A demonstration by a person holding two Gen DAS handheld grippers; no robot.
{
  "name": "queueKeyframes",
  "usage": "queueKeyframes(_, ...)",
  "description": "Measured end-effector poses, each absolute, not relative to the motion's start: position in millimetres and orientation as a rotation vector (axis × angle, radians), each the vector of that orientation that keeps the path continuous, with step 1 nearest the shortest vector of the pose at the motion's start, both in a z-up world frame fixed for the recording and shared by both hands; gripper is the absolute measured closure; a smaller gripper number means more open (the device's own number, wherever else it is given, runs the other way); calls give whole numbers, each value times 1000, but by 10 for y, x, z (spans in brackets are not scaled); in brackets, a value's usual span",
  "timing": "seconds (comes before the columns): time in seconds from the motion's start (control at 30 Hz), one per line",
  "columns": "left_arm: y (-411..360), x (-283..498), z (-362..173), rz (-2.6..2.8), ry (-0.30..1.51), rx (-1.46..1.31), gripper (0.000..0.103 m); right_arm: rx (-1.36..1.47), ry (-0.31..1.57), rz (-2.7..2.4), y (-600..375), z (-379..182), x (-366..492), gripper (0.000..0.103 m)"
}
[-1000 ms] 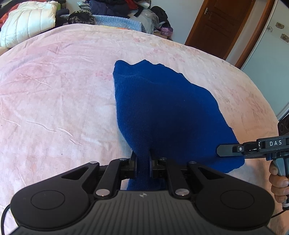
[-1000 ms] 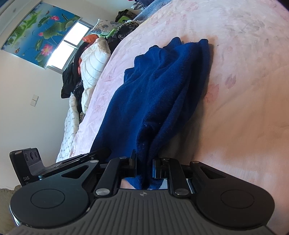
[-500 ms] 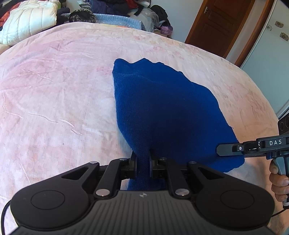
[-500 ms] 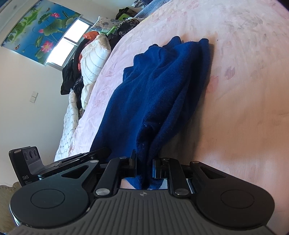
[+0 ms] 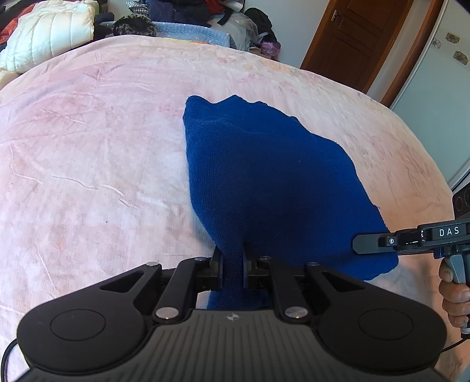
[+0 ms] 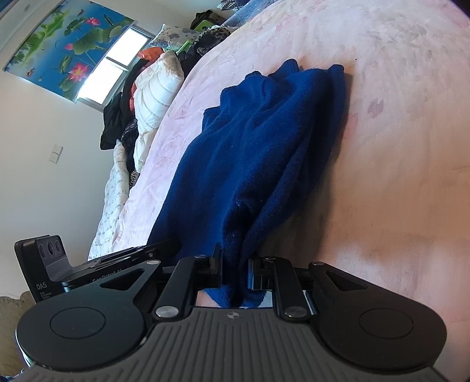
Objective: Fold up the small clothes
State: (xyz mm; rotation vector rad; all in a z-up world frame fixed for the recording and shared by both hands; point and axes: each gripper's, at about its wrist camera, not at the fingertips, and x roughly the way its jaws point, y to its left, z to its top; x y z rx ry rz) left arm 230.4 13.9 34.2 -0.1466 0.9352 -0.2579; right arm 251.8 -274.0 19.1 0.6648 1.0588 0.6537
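Observation:
A dark blue knitted garment [image 5: 264, 182] lies spread on a pink bed cover [image 5: 88, 176]. My left gripper [image 5: 232, 261] is shut on the garment's near edge, with cloth bunched between the fingers. My right gripper [image 6: 233, 264] is shut on the garment's near right corner; the garment [image 6: 258, 138] stretches away from it in folds. In the left wrist view the right gripper [image 5: 361, 244] comes in from the right at that corner. In the right wrist view the left gripper [image 6: 164, 245] shows at the lower left.
A white puffer jacket [image 5: 50, 29] and a heap of clothes [image 5: 188, 11] lie at the bed's far end. A wooden door [image 5: 361, 38] stands at the back right. A window with a lotus blind [image 6: 73, 50] is on the left wall.
Both grippers keep their hold on the garment. The view has shifted slightly; the garment lies much the same on the bed.

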Motion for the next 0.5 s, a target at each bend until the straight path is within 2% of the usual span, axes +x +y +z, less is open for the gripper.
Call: queueKeyframes(0.5,169,2291,331,-265,939,-154,92,652,1067,662,-2680,205,2478,84)
